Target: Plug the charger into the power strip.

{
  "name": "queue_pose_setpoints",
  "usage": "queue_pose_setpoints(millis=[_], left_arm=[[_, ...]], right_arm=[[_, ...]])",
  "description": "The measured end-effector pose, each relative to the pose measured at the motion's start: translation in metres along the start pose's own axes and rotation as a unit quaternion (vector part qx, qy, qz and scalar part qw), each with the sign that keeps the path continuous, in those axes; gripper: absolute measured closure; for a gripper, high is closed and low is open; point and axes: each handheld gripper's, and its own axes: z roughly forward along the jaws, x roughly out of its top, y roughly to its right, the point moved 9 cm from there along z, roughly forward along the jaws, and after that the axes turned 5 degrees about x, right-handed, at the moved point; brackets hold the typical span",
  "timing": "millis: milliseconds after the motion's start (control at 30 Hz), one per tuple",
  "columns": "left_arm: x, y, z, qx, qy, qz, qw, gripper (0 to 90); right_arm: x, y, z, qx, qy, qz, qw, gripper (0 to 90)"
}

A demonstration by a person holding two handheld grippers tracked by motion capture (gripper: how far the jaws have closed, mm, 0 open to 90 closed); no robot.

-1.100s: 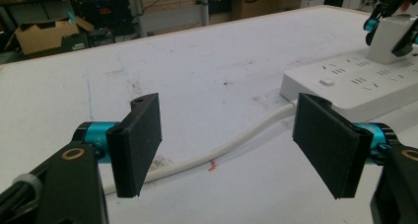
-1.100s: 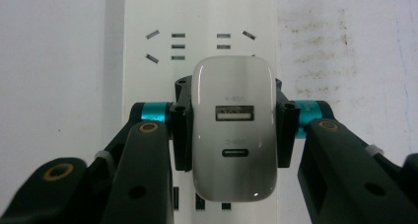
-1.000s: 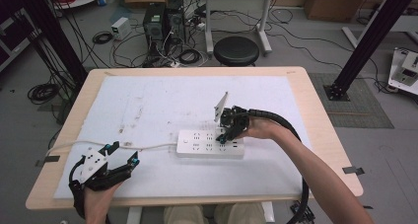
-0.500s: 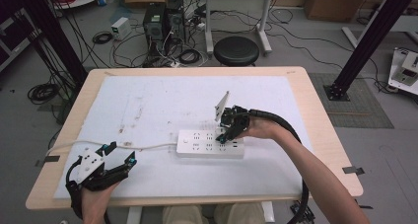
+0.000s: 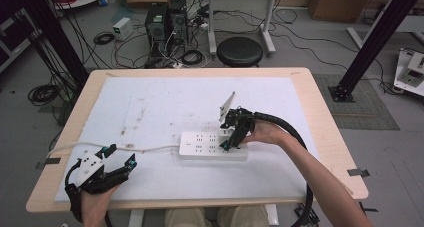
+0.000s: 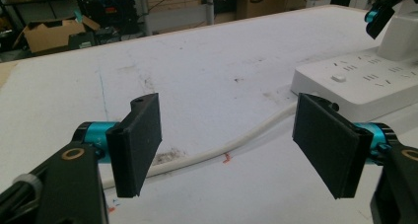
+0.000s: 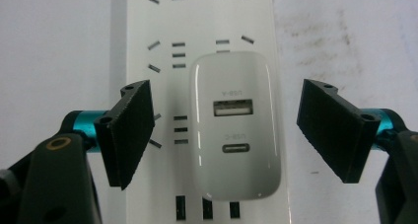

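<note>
A white power strip [image 5: 200,146] lies on the white mat near the table's middle, and its white cord [image 5: 145,148] runs off to the left. A white USB charger [image 7: 236,125] stands plugged into the strip [image 7: 162,56]. My right gripper [image 7: 231,130] points down over the charger, open, with one jaw on each side and a gap to each. From above, that gripper [image 5: 229,137] is at the strip's right half. My left gripper [image 5: 120,155] rests open near the front left edge. Between its jaws [image 6: 229,140] I see the cord [image 6: 236,145] and the strip's end [image 6: 360,81].
The white mat [image 5: 165,107] covers most of the wooden table [image 5: 320,117]. A black stool [image 5: 241,51], computer boxes and loose cables sit on the floor beyond the far edge. A black frame post [image 5: 370,42] rises at the right.
</note>
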Motion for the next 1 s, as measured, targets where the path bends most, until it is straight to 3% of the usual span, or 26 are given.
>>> queue_pose_setpoints(millis=[33,67,167,267,300,333,367,400,433,467,567,600,667,700,733,767,833,933,967,1000], left_arm=[[0.0,0.0,0.001,-0.001,0.0,0.002,1.0,26.9],[0.0,0.0,0.001,-0.001,0.0,0.002,1.0,26.9],[-0.001,0.001,0.002,-0.003,0.0,0.003,1.0,26.9],[-0.001,0.001,0.004,-0.003,0.002,0.003,1.0,26.9],[-0.001,0.001,0.005,-0.003,0.001,0.003,1.0,26.9],[-0.001,0.0,0.005,-0.002,0.003,0.003,1.0,26.9],[-0.001,-0.001,0.005,-0.001,0.004,0.002,1.0,26.9],[-0.001,-0.002,0.005,0.0,0.003,0.001,1.0,26.9],[-0.001,-0.002,0.005,0.0,0.003,0.001,1.0,26.9],[-0.001,-0.004,0.006,0.001,0.004,0.0,1.0,26.9],[0.0,-0.004,0.006,0.001,0.006,-0.005,1.0,26.8],[-0.001,-0.004,0.006,0.0,0.003,-0.003,1.0,26.8],[0.0,-0.004,0.007,-0.001,0.006,-0.004,1.0,26.9],[0.0,-0.004,0.007,-0.001,0.006,-0.004,1.0,26.8],[0.0,-0.004,0.008,-0.002,0.006,-0.003,1.0,26.8],[0.001,-0.003,0.008,-0.003,0.007,-0.005,1.0,26.9],[0.002,-0.003,0.008,-0.004,0.007,-0.005,1.0,26.9],[0.002,-0.003,0.008,-0.005,0.008,-0.005,0.9999,26.9],[0.002,-0.003,0.008,-0.005,0.008,-0.005,0.9999,26.9],[0.002,-0.004,0.008,-0.005,0.009,-0.006,0.9999,26.9]], right_arm=[[0.0,0.0,0.0,0.0,0.0,0.0,1.0,20.9],[0.001,-0.003,-0.007,-0.005,0.021,0.001,0.9998,15.3],[-0.001,-0.003,-0.012,-0.022,0.037,-0.001,0.9991,15.3],[-0.006,-0.002,-0.02,-0.041,0.059,0.018,0.9973,15.3],[-0.008,-0.003,-0.023,-0.048,0.071,0.029,0.9959,15.3],[-0.009,-0.005,-0.032,-0.055,0.114,0.035,0.9913,15.3],[-0.009,-0.005,-0.032,-0.055,0.114,0.035,0.9913,15.3],[-0.01,-0.006,-0.037,-0.063,0.133,0.04,0.9883,15.4],[-0.01,-0.006,-0.037,-0.063,0.133,0.04,0.9883,15.4],[-0.014,-0.008,-0.051,-0.087,0.182,0.051,0.9781,15.4],[-0.017,-0.011,-0.055,-0.093,0.191,0.058,0.9754,15.4],[-0.02,-0.013,-0.058,-0.105,0.201,0.055,0.9723,15.4],[-0.029,-0.018,-0.065,-0.138,0.225,0.065,0.9624,15.4],[-0.029,-0.018,-0.065,-0.138,0.225,0.065,0.9624,15.4],[-0.032,-0.02,-0.067,-0.15,0.233,0.066,0.9587,15.4],[-0.039,-0.026,-0.069,-0.163,0.254,0.071,0.9507,15.4],[-0.046,-0.03,-0.07,-0.169,0.268,0.087,0.9446,15.4],[-0.054,-0.034,-0.072,-0.178,0.296,0.109,0.9321,15.4],[-0.054,-0.034,-0.072,-0.178,0.296,0.109,0.9321,15.4],[-0.056,-0.036,-0.074,-0.18,0.308,0.116,0.9269,15.5]])
